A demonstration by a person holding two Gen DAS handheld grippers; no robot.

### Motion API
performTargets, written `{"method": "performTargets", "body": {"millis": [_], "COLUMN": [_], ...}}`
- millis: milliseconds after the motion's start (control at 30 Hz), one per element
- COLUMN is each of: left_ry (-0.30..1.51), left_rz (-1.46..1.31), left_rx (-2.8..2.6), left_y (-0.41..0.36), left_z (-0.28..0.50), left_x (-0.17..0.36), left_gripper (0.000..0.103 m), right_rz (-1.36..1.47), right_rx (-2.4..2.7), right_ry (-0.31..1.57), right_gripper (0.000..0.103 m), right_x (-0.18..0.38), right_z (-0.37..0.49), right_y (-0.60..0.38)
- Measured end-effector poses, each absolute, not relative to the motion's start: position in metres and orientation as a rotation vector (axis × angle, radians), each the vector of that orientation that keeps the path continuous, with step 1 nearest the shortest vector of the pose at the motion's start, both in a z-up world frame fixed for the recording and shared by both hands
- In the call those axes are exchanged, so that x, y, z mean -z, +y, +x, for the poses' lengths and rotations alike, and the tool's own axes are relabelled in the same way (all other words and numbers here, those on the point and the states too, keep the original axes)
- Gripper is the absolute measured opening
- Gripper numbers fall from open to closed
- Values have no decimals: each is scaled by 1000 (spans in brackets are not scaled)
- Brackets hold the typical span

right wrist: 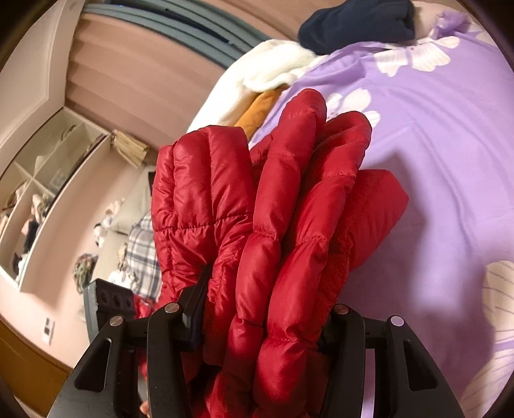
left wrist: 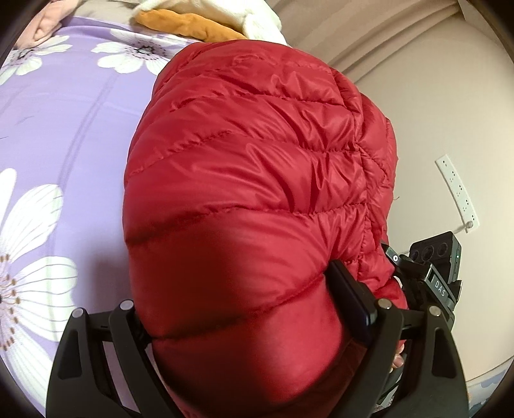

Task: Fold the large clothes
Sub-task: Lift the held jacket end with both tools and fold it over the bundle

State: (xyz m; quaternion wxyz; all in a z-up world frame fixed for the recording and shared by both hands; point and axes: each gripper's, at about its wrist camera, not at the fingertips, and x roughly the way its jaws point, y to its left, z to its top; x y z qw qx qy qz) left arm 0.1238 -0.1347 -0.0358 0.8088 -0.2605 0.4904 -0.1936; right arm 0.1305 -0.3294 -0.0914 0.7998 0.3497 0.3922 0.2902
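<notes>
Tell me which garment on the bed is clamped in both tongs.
The red puffer jacket. It alone sits between the left tongs and right tongs; the orange, white and navy garments lie untouched beyond.

Red puffer jkt [left wrist: 244,180], bunched, above bed

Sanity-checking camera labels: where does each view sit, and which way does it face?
Left wrist: on the left gripper, angled down over the red puffer jacket clamped in its jaws, purple floral bedsheet beyond; a fingertip and the right gripper show.
Right wrist: on the right gripper, facing along bunched red puffer jacket folds, with shelves to one side.
Shared: jacket, bedsheet, cream and orange clothes.
</notes>
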Motion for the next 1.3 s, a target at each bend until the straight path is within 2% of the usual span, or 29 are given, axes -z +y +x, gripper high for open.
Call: {"method": "performTargets", "body": {"millis": [433, 1300], "left_ry": [1013, 1006], "left_rz": [-608, -649], "left_rx": [350, 311], "left_y": [-109, -141], "left_z": [94, 92], "left_x": [33, 38], "left_gripper": [90, 90], "right_rz": [692, 645], "right_rx": [-696, -717], "right_ry": [871, 900], "right_gripper": [52, 52], "right_x": [91, 94], "right_z": [140, 170], "right_y": [-304, -248]}}
